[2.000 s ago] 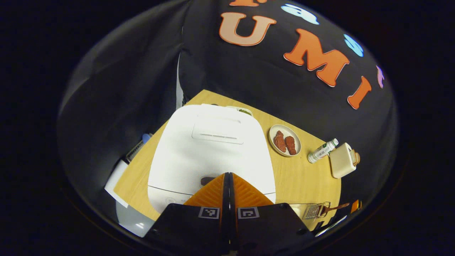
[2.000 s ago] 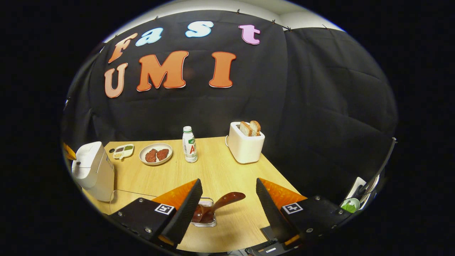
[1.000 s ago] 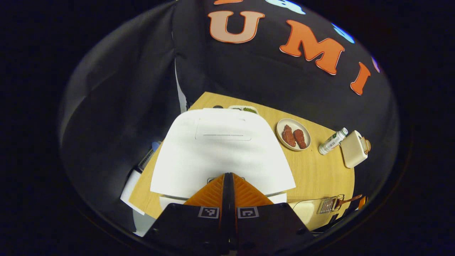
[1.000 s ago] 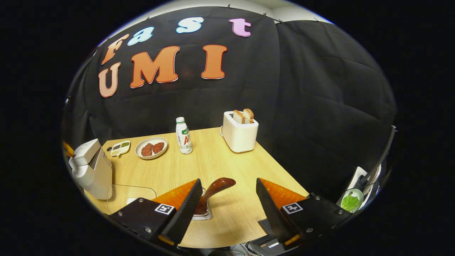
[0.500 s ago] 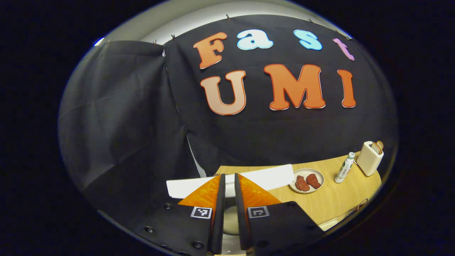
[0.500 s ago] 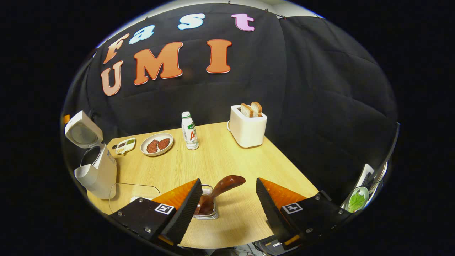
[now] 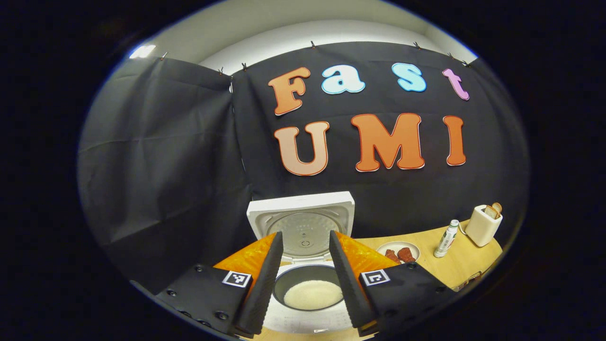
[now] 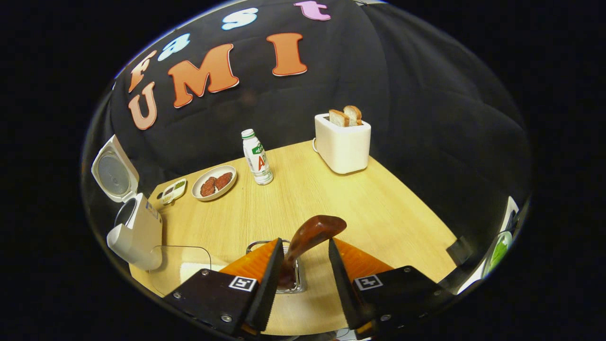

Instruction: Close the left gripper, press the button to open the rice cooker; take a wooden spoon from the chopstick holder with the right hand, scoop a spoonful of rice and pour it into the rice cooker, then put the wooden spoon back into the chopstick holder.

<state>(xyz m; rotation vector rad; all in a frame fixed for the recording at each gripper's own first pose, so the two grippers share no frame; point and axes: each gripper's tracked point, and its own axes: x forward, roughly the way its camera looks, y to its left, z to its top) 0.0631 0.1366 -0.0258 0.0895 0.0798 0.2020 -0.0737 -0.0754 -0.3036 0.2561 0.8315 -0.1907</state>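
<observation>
One wooden table [image 8: 331,199], black cloth walls, white ceiling strip.

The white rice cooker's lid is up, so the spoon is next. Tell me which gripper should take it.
Right. The right gripper is open astride the brown wooden spoon standing in the metal chopstick holder; the left gripper hangs open over the white rice cooker.

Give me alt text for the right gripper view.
The right hand-held gripper straddles the wooden spoon standing in its holder, fingers apart. Beyond on the table stand a toaster, a bottle, a plate and the open rice cooker.
</observation>
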